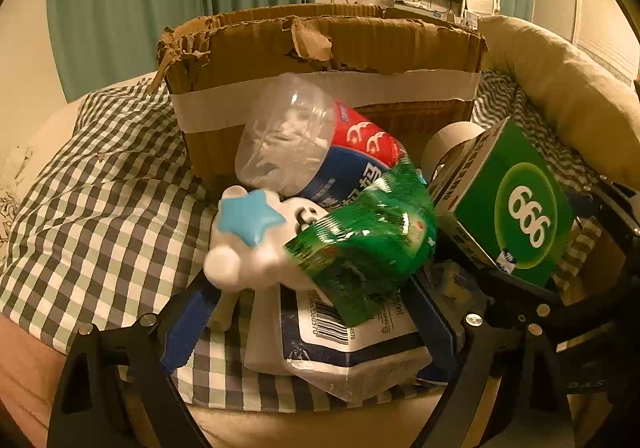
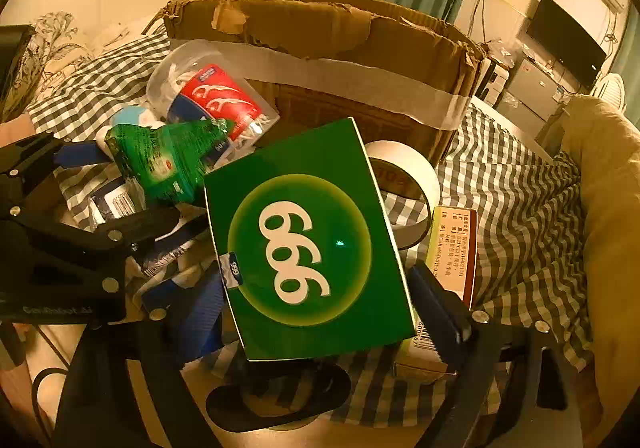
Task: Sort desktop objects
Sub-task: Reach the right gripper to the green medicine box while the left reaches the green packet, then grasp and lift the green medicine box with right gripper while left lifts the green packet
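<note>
Sorting has barely begun: everything is in one heap on the bed's checked cover [image 1: 100, 188], in front of the torn cardboard box [image 1: 320, 48].

Left hand-held gripper [image 1: 312, 328]: jaws wide, nothing gripped. It straddles the near end of the heap: white toy with a blue star [image 1: 248, 248], green packet [image 1: 360, 244], barcoded white pack [image 1: 352, 344] underneath. The floss-pick jar [image 1: 296, 140] lies behind them, against the carton. Too many items sit between those fingers, so I'd single out one, probably the toy, before closing.

Right hand-held gripper [image 2: 318, 276]: the green 666 box [image 2: 304, 240] fills the jaws, pads against both long edges. The box is tilted up off the cover, so I read it as a grip. Tape roll [image 2: 416, 168] and small yellow box [image 2: 456, 248] sit just beyond it, untouched.

Next, I'd guess: lift the green box clear and carry it over the carton rim.
</note>
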Demonstrator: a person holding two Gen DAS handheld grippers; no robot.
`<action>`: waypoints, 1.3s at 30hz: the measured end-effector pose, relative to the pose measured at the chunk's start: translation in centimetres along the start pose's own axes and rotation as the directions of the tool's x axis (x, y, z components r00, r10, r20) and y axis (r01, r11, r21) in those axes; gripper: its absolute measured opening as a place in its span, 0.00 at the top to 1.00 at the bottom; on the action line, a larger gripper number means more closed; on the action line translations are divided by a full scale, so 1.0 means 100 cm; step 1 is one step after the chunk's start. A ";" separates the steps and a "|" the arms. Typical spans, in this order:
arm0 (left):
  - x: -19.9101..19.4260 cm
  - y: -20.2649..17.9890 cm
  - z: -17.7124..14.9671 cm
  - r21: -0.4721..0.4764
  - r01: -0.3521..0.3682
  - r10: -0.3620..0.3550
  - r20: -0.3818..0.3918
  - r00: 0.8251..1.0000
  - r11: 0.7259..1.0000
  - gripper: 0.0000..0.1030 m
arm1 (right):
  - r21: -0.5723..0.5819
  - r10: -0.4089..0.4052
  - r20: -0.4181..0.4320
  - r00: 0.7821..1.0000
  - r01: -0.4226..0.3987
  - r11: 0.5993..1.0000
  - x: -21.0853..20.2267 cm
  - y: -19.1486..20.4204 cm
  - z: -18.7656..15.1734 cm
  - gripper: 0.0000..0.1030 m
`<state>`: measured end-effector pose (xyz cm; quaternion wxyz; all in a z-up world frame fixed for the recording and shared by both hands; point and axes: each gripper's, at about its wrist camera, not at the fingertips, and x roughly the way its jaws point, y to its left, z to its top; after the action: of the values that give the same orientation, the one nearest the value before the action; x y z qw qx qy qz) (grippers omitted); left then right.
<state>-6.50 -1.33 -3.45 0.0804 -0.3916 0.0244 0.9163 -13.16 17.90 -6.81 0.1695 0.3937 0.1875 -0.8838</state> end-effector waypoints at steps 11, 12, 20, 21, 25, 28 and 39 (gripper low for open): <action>-0.006 -0.021 0.010 0.147 -0.010 -0.002 0.081 0.997 0.989 0.10 | 0.188 0.057 0.065 0.996 -0.068 0.980 -0.022 -0.032 -0.005 0.17; -0.004 -0.019 0.013 0.157 -0.009 -0.004 0.080 0.997 0.988 0.13 | 0.201 0.062 0.068 0.996 -0.075 0.977 -0.023 -0.034 -0.005 0.17; -0.008 -0.019 0.013 0.154 0.020 -0.037 0.107 0.994 0.988 0.34 | 0.210 0.066 0.080 0.995 -0.082 0.974 -0.027 -0.034 -0.005 0.18; -0.010 -0.017 0.013 0.143 0.031 -0.048 0.116 0.992 0.989 0.36 | 0.211 0.067 0.084 0.994 -0.084 0.974 -0.028 -0.034 -0.005 0.18; -0.017 -0.021 0.011 0.129 0.037 -0.053 0.124 0.991 0.991 0.39 | 0.215 0.064 0.095 0.993 -0.083 0.973 -0.033 -0.030 -0.009 0.18; -0.019 -0.022 0.007 0.118 0.032 -0.045 0.112 0.993 0.993 0.39 | 0.216 0.059 0.103 0.993 -0.080 0.973 -0.037 -0.029 -0.008 0.18; -0.037 -0.027 0.000 0.102 0.028 -0.039 0.105 0.994 0.994 0.44 | 0.215 0.033 0.140 0.990 -0.063 0.975 -0.060 -0.024 -0.014 0.18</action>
<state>-3.57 0.87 -0.73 0.1168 -0.3380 0.0596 0.9320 -9.55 21.56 -2.62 0.1589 0.3537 0.0676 -0.9193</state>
